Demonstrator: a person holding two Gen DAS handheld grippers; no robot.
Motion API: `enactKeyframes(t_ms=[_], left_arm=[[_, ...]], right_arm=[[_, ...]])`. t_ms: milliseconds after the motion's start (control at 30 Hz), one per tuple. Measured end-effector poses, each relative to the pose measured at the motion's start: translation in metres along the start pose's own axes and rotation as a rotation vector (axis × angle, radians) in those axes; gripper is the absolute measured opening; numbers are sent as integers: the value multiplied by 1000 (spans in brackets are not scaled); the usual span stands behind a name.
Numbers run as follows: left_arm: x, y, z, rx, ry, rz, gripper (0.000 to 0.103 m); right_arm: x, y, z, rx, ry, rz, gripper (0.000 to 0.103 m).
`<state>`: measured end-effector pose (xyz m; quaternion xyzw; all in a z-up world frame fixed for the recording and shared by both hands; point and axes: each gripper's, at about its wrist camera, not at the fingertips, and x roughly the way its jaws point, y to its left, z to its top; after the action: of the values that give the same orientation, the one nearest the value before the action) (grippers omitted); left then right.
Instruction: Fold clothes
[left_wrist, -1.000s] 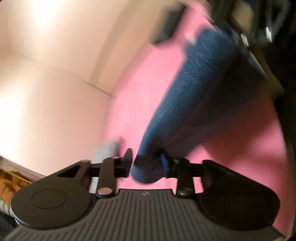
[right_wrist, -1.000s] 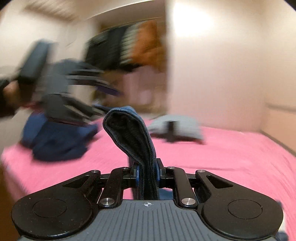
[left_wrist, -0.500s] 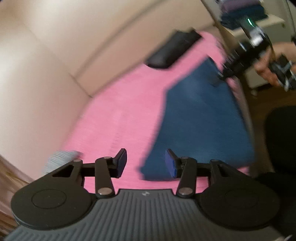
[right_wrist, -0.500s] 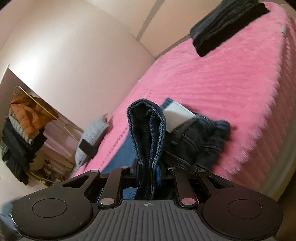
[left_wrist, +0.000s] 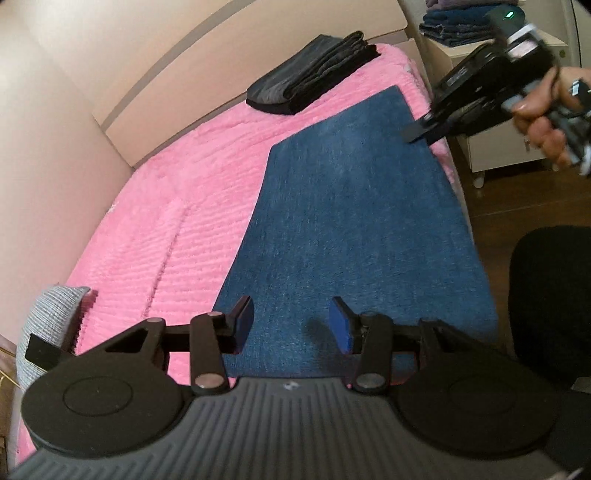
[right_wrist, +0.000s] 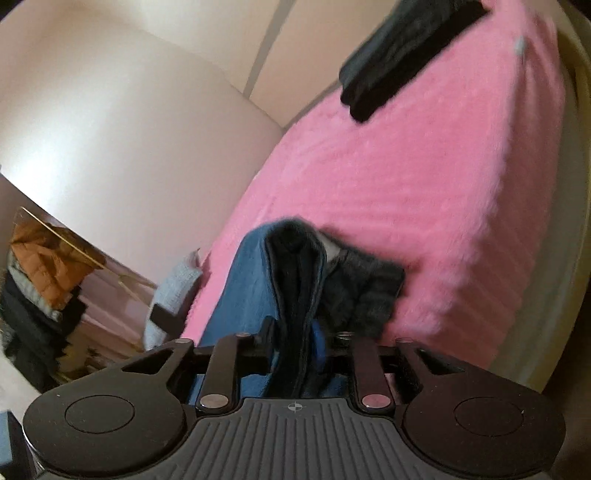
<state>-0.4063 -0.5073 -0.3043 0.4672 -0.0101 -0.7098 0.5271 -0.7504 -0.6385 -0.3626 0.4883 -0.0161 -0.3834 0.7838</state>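
A pair of blue jeans (left_wrist: 351, 221) lies flat and long on the pink bed cover (left_wrist: 177, 206), along its right edge. My left gripper (left_wrist: 291, 309) hovers open over the near end, nothing between its blue pads. At the far right corner of the jeans, a hand holds my right gripper (left_wrist: 424, 127). In the right wrist view, my right gripper (right_wrist: 295, 332) is shut on a dark bunched fold of the jeans (right_wrist: 295, 266), low over the bed. Blue cloth (right_wrist: 247, 288) trails to the left of that fold.
A stack of folded black clothes (left_wrist: 314, 77) sits at the far end of the bed. A grey folded item (left_wrist: 51, 314) lies at the near left corner. A white nightstand (left_wrist: 491, 147) carrying folded clothes stands beyond the bed. A dark shape (left_wrist: 550, 295) fills the right side. Hanging clothes (right_wrist: 40, 273) show at left.
My left gripper has let go of the jeans and opened. The jeans went from hanging between both grippers to lying flat on the bed. My right gripper swung down to the bed's edge.
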Motion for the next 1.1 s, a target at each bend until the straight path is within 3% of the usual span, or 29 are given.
enactKeyframes(t_ms=[100,167,267,333,367,567,833,900,1033,1100], left_arm=[[11,13,-6,-57,15,-2,41],[16,25,-12,-115,29,-10,38],[33,40,-17,-190,47,-29,33],[46,47,-22,-224,67,-37,33],[53,50,-25,-239,78,-41,33],[77,59,-38,-310,101,-73,34],[45,68,-41,-343,57,-26,33],[40,69,-44,-363,54,-34,33],[52,65,-52,-368,96,-51,34],[59,63,-57,-375,108,-61,34]], right_arm=[[-7,21,7,-86,-86,-23,49],[-5,34,14,-166,-95,-45,49],[16,40,20,-276,-45,-101,48],[37,29,18,-289,15,-166,37],[42,28,18,-302,28,-178,37],[38,51,15,-425,24,-153,37],[34,82,10,-588,19,-118,37],[48,82,8,-602,86,-104,37],[96,64,3,-596,284,-175,37],[104,73,8,-610,297,-161,38]])
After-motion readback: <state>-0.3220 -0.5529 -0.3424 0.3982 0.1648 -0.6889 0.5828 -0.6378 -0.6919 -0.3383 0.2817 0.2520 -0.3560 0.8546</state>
